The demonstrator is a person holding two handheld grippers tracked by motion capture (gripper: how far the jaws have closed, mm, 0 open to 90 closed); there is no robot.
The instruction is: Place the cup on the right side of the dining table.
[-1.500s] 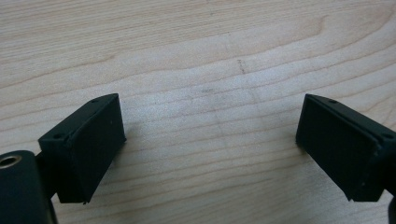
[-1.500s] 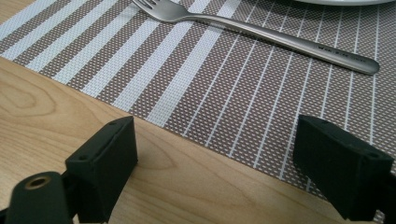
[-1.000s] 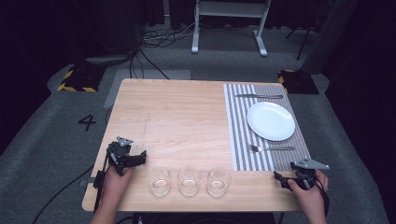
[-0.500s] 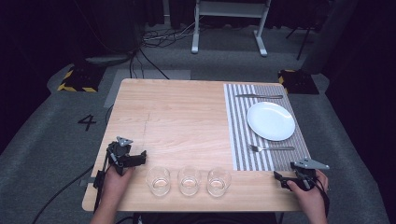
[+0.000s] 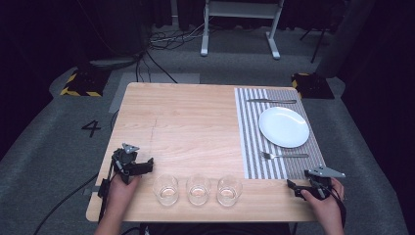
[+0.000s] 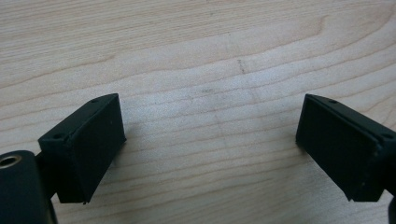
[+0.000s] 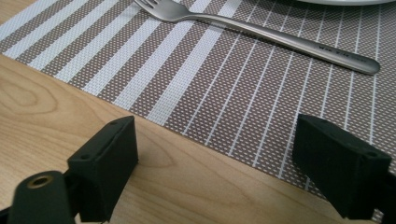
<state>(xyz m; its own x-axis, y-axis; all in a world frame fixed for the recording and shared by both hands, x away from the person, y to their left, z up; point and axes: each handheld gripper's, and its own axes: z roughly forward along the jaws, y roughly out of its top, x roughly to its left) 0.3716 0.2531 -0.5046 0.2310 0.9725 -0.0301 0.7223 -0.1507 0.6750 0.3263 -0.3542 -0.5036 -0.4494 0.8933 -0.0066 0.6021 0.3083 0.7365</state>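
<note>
The wooden table (image 5: 186, 122) fills mid-frame in the high view, w/ a striped placemat (image 5: 252, 142) at its right carrying a white plate (image 5: 284, 126), a knife (image 5: 271, 101) above it and a fork (image 5: 285, 155) below; three clear glasses (image 5: 198, 189) stand in a row along the bottom edge. Left gripper (image 5: 147, 167), lower left, sits just beside the leftmost glass (image 5: 167, 189), jaws wide apart and empty over bare wood, while the right gripper (image 5: 292, 187), lower right, is likewise spread wide w/ nothing between, near the mat's corner. The glass is probably light, rigid, smooth and breakable, so a gentle squeeze across the mid-wall seems the safest hold.
</note>
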